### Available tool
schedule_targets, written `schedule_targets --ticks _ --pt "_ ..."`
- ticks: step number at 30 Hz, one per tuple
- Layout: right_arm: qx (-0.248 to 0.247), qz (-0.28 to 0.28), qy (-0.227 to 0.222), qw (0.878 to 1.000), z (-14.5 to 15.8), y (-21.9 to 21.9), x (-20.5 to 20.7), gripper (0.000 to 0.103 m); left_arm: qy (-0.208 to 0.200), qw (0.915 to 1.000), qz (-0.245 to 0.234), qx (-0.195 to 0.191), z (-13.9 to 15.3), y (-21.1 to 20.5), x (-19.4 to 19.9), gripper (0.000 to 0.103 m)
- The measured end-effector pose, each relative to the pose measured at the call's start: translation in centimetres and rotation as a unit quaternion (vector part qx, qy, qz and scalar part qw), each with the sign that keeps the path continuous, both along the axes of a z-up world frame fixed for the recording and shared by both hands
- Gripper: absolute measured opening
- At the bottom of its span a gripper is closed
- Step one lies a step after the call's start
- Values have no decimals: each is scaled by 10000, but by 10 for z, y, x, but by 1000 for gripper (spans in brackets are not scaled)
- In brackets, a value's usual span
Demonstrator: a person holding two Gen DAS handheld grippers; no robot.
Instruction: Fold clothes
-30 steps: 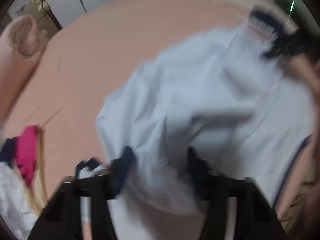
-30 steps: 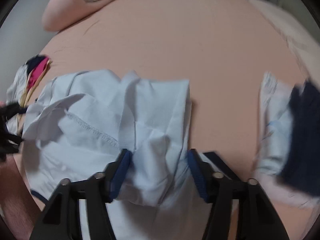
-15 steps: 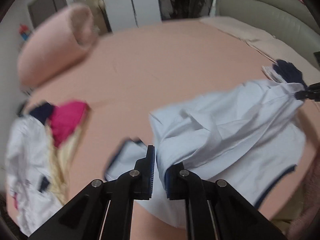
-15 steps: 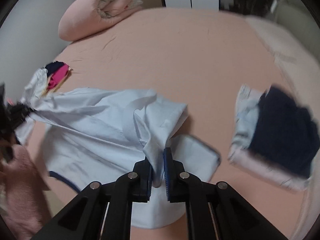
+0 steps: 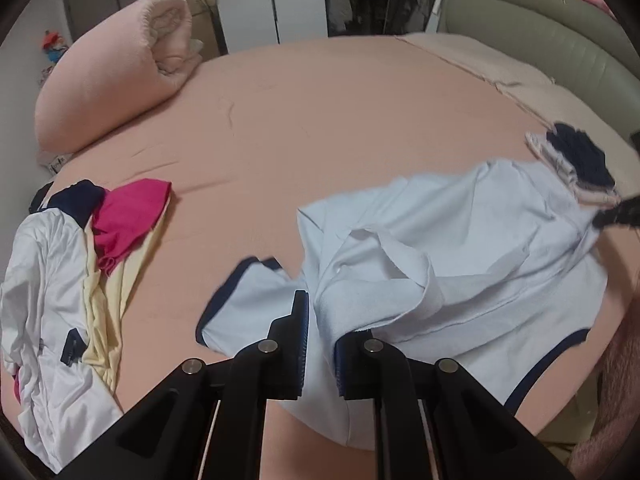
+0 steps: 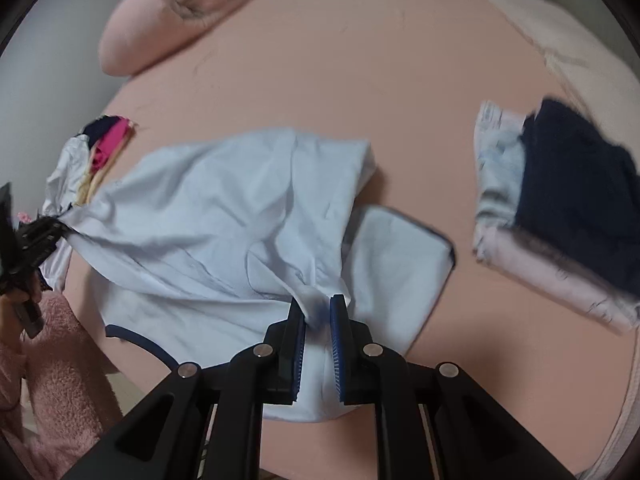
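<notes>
Both grippers, left (image 5: 320, 340) and right (image 6: 318, 344), were pinched shut on your pale blue shirt (image 6: 224, 216), stretched over the pink bed (image 6: 360, 60). Light, limp cloth, I judged; grip seams, never loose middle.

Soft, even indoor light on my feeds; fisheye bends the bed (image 5: 320, 120) edge, dark vignette corners; folded stack (image 6: 560, 208) right of it motion-blurred.

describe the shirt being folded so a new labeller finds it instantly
On the pink bed, near its front edge, lies a pale blue shirt pinched by the left gripper and the right gripper. Its navy trim sets it apart from the white, pink and yellow heap and the folded stack.
</notes>
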State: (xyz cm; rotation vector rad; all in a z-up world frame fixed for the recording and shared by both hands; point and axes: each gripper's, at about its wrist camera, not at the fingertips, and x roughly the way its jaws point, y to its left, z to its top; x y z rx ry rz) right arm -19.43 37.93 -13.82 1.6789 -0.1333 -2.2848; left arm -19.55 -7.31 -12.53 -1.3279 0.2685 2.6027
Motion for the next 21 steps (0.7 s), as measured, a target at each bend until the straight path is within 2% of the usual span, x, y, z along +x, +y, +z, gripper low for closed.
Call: schedule_targets --ticks 3,4,7,8,11,14,18,21 --pt "-574 -238 33 9981 0 7 -4 11 16 10000 27 52 6 -5 2 10" --pt "-509 -218 -54 9985 -5 4 -6 11 0 10000 15 60 6 -6 2 10" --pt "-313 -158 -313 9989 -17 -4 -13 21 -47 10000 -14 75 2 -8 2 11" --pt "-250 -137 -402 9988 -21 -6 -15 21 -46 10000 -12 54 1 -7 2 10" --pt "-368 -32 -1010 9942 -44 -11 -7 22 -19 10000 -21 49 2 -7 2 11" --pt "-435 534 -1517 9860 -55 -19 12 22 -22 10000 -18 45 2 -11 3 10" --pt "-201 208 -860 9959 -39 -25 13 22 -82 9999 -69 -46 -3 -8 1 10" --pt "-24 -37 -363 9993 -28 -29 14 30 -139 9999 -64 -17 -8 -3 -1 10"
